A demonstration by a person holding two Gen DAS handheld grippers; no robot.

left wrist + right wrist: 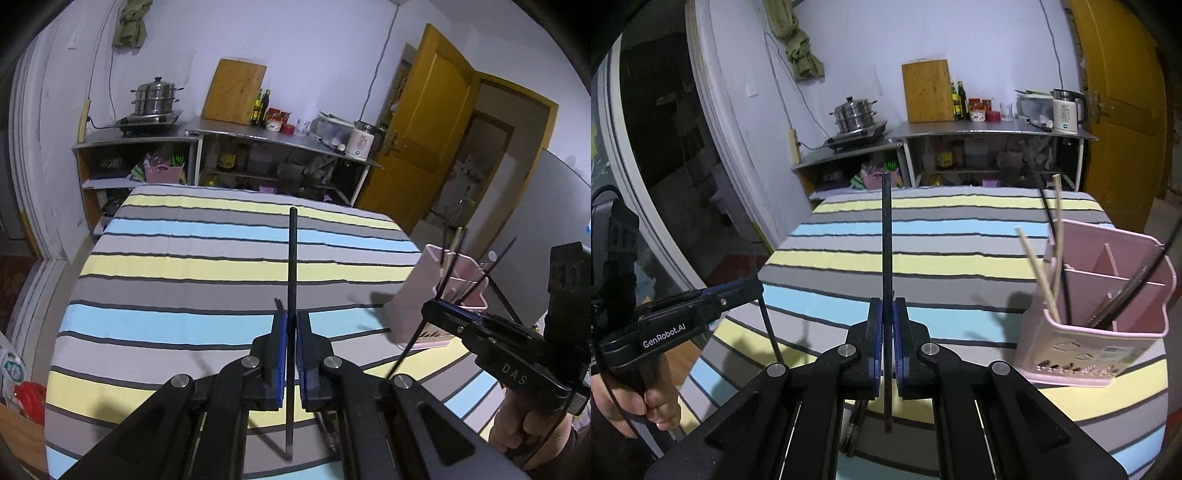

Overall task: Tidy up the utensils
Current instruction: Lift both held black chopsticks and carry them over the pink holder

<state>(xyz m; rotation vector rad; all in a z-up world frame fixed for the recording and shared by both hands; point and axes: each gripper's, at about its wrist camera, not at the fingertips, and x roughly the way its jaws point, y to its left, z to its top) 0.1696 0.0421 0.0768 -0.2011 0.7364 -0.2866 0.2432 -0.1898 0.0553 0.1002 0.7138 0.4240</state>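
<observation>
**Entry: paired chopsticks in transit to the pink holder**

Left gripper (291,325): jaws are clamping tight on one black chopstick (293,258), which is standing nearly upright, its longer part rising above the pads and a shorter tail hanging below.

Right gripper (887,314): likewise pinching a second black chopstick (886,236) near its middle, held steeply upright.

Both tools are hanging above the striped tablecloth (184,266), well clear of it; a hand (635,402) is gripping the left handle.

Destination: the pink utensil holder (1108,332) is sitting on the cloth at the right side, just beside the right gripper and farther from the left. It is divided into compartments; pale chopsticks (1039,273) are leaning in the near-left one, dark utensils in the right.

Handling note: the step appears to be carrying each stick over the holder. Doing it well probably means keeping the sticks steep, bringing the lower tip over a chosen compartment, clearing the leaning sticks, and loosening the grip only once the tip is inside the rim. One gripper at a time should avoid crowding.
</observation>
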